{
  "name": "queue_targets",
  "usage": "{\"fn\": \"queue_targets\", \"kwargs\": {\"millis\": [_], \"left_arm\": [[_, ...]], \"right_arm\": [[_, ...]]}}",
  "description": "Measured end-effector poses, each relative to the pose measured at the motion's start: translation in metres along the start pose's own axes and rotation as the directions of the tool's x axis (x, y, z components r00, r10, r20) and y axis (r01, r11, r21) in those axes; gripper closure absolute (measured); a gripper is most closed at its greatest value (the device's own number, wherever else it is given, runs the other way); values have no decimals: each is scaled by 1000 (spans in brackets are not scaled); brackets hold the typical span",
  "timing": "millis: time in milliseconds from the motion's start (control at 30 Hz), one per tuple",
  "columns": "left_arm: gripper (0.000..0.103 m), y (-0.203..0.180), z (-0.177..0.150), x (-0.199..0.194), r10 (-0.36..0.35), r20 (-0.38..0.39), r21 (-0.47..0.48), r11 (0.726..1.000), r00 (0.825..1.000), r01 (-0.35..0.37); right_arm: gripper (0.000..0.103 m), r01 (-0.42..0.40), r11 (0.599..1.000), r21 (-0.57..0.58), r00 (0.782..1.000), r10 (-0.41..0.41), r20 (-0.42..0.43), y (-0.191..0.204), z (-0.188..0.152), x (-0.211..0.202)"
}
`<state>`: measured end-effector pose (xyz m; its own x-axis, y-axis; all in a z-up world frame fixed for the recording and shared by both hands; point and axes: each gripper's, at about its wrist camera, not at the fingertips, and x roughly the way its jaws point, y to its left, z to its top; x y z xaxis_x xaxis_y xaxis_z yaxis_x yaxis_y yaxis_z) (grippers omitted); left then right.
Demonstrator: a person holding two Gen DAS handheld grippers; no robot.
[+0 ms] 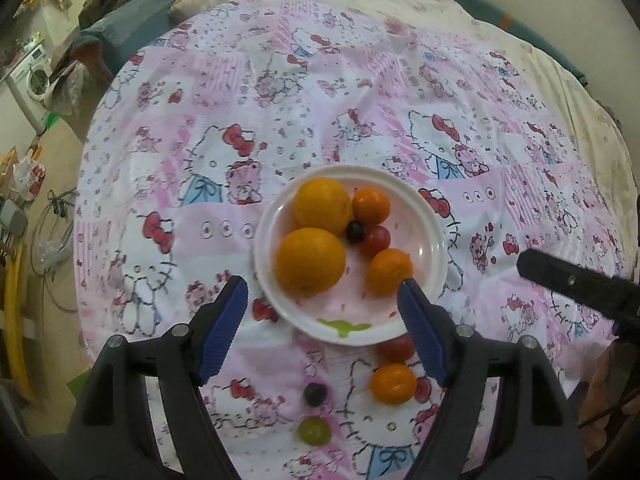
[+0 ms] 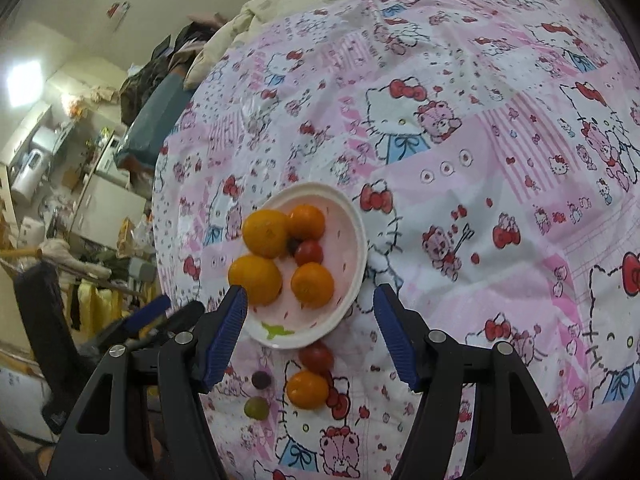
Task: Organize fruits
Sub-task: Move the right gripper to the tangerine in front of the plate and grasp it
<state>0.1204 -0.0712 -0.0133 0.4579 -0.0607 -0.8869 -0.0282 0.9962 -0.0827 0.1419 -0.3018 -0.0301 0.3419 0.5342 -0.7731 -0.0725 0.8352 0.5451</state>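
A white plate point(image 1: 430, 220) point(image 2: 356, 220) sits on the pink cartoon-print cloth and holds two large oranges point(image 1: 310, 262), two small tangerines point(image 1: 390, 272), a red cherry tomato point(image 1: 377, 238) and a dark grape point(image 1: 354, 231). In front of the plate lie a cherry tomato point(image 1: 394, 348) point(image 2: 316, 356), a tangerine point(image 1: 393, 383) point(image 2: 307, 390), a dark grape point(image 1: 316, 394) point(image 2: 261, 379) and a green grape point(image 1: 314, 431) point(image 2: 256, 407). My left gripper point(image 1: 322, 294) is open and empty above the plate's near edge. My right gripper point(image 2: 310, 298) is open and empty over the plate's near side.
The cloth point(image 1: 320, 120) covers a round table. The right gripper's black finger point(image 1: 576, 284) shows at the right of the left wrist view. Cluttered furniture, a washing machine point(image 1: 30, 76) and bags stand to the left, beyond the table edge.
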Motion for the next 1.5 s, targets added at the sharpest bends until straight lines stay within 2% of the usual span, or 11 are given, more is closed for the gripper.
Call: {"fn": "queue_targets", "kwargs": {"millis": [233,700,1000,1267,1433,1500], "left_arm": [[29,22,-16,-18,5,18,-16,1000,1000,-5],[29,35,-47,-26,-13,52,-32,999,999,15],[29,54,-52,-13,-25,12,-132,991,1000,26],[29,65,-54,-7,-22,-18,-181,983,1000,18],[29,72,-54,-1,-33,-47,-220,975,998,22],[29,74,-54,1,-40,-59,-233,972,997,25]], "right_arm": [[35,20,999,-49,1000,-21,-16,11,-24,1],[35,26,999,-40,998,-28,-50,11,-51,8],[35,52,998,-24,995,-54,-83,5,-54,25],[35,27,999,33,992,-23,-122,0,-51,41],[35,22,998,57,984,-12,-175,-1,-54,60],[35,25,998,58,975,-12,-222,-1,-57,73]]}}
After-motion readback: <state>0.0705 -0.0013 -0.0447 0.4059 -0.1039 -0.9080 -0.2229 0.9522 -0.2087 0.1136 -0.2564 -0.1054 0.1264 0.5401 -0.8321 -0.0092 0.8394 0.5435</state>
